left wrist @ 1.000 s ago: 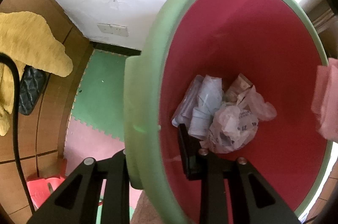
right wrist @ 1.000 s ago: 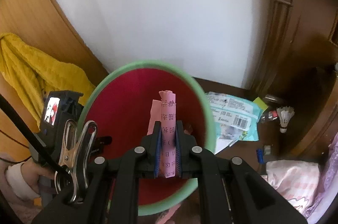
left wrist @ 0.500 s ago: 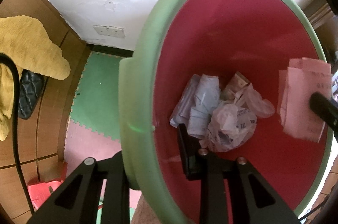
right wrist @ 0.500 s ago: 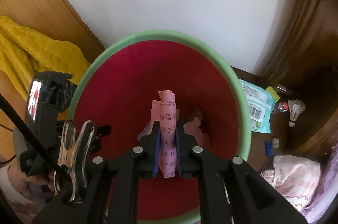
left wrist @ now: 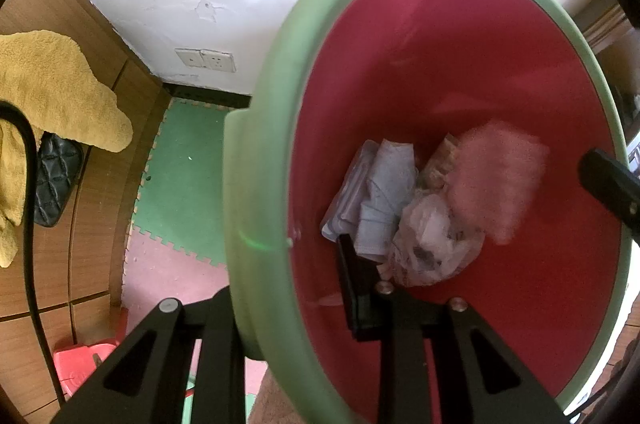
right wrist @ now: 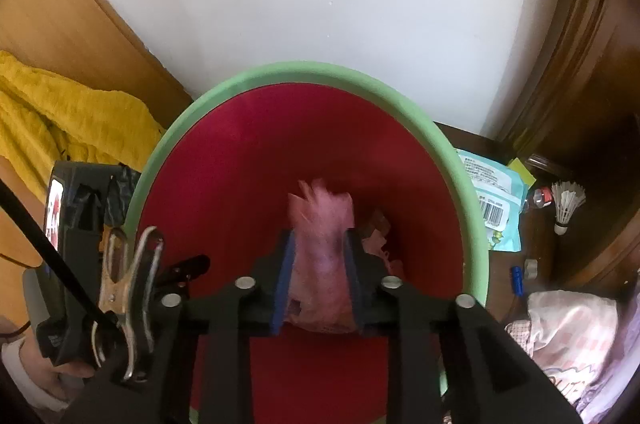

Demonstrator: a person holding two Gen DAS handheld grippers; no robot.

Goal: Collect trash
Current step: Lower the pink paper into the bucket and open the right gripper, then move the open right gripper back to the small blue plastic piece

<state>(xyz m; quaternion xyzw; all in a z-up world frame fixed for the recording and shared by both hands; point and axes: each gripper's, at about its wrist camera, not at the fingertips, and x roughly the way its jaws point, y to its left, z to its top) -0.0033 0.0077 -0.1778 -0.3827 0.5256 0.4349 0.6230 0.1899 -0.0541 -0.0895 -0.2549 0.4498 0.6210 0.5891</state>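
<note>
Step in hand: dropping the pink paper [right wrist: 322, 252] into the bin [left wrist: 260, 160].

Left gripper [left wrist: 296, 308]: jaws clamped on the bin's green rim, one finger outside, one inside against the red wall. It's holding the bin tilted toward me.

Right gripper [right wrist: 320, 288]: jaws are opening over the bin mouth. The paper is between the blue pads [right wrist: 282, 276] but blurred, and it looks loose rather than pinched. In the left view it shows as a pink smear [left wrist: 496, 180] above the pile, so I judge it's falling or about to.

Next move, my guess: finish opening, check nothing sticks to a pad, lift clear of the rim, then go for the next piece. Left hand should keep the bin steady.

Counts:
- Bins: 1.
- In the bin: one pile [left wrist: 400, 212] of crumpled wrappers and bags, three or four pieces; can't separate them cleanly.
- Pink paper: 1.
- On the floor right of the bin: teal packets [right wrist: 494, 196], looks like 2 stacked; 1 shuttlecock [right wrist: 566, 204]; 1 small blue item [right wrist: 517, 280], too small to tell what. Which of these count as trash I can't say.
- Yellow cloth [right wrist: 68, 120]: 1, left of the bin.
</note>
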